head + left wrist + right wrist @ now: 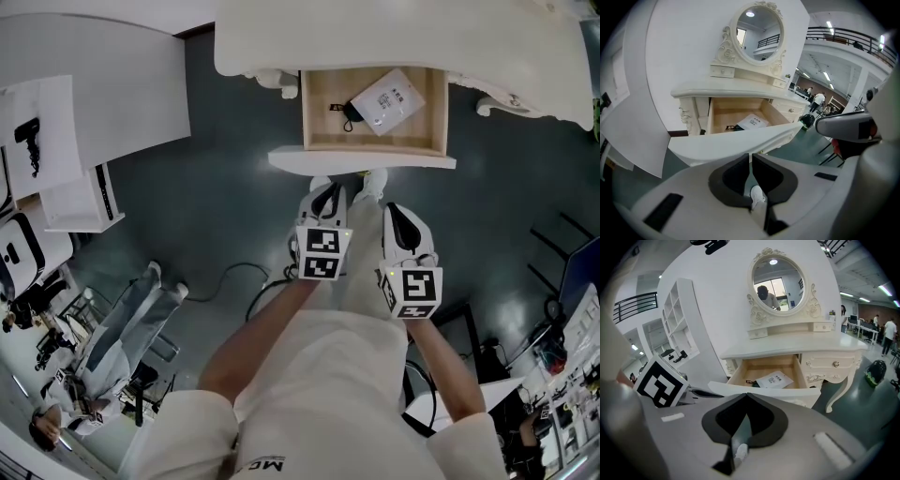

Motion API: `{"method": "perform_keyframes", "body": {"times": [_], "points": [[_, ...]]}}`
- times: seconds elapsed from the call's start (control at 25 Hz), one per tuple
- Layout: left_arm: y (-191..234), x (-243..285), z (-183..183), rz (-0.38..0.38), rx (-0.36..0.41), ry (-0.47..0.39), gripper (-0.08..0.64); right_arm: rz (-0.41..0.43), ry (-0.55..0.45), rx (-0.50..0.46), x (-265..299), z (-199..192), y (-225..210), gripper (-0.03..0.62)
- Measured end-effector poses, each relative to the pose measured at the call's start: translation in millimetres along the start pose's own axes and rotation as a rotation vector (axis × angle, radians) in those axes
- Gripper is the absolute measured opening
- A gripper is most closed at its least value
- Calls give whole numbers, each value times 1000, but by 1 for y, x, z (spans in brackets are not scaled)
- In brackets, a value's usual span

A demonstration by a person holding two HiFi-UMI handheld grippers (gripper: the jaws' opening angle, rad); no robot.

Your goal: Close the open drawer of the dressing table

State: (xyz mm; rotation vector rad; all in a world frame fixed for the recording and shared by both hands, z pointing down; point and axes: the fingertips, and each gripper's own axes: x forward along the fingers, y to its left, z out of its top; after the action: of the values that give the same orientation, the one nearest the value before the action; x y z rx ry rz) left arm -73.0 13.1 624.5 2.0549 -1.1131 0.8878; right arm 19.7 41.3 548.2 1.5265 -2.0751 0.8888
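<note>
The white dressing table (pixel 281 37) stands at the top of the head view with its middle drawer (pixel 319 108) pulled out. A white printed packet (pixel 389 100) and a small black item (pixel 349 114) lie in the drawer. My left gripper (pixel 326 192) and right gripper (pixel 394 214) hover side by side just short of the drawer front (pixel 361 161), not touching it. Both are shut with nothing between the jaws. The left gripper view shows its gripper (pixel 751 157) below the drawer front (pixel 740 140). The right gripper view shows its gripper (pixel 746 395) before the drawer (pixel 764 369).
An oval mirror (pixel 778 280) tops the table. A white shelf unit (pixel 84 202) and a wall panel (pixel 94 84) stand at left, and an office chair (pixel 131 323) at lower left. Cables (pixel 244 277) lie on the dark floor. A backpack (pixel 874 371) sits right of the table leg.
</note>
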Motion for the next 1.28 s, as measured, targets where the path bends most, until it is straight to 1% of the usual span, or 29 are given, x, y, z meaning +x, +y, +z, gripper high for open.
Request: {"method": "perform_keyframes", "body": {"times": [0.28, 0.52, 0.88, 1.12, 1.28], "points": [[10, 11, -1, 36, -20, 10, 23, -3, 8, 3, -1, 1, -6, 0], [11, 16, -2, 50, -28, 21, 23, -14, 3, 13, -3, 1, -11, 0], [9, 17, -1, 65, -47, 0, 23, -7, -6, 21, -1, -1, -9, 0], [22, 24, 19, 119, -80, -31, 23, -6, -10, 24, 6, 10, -12, 0], [27, 31, 27, 135, -89, -39, 23, -10, -14, 26, 11, 13, -16, 0]]}}
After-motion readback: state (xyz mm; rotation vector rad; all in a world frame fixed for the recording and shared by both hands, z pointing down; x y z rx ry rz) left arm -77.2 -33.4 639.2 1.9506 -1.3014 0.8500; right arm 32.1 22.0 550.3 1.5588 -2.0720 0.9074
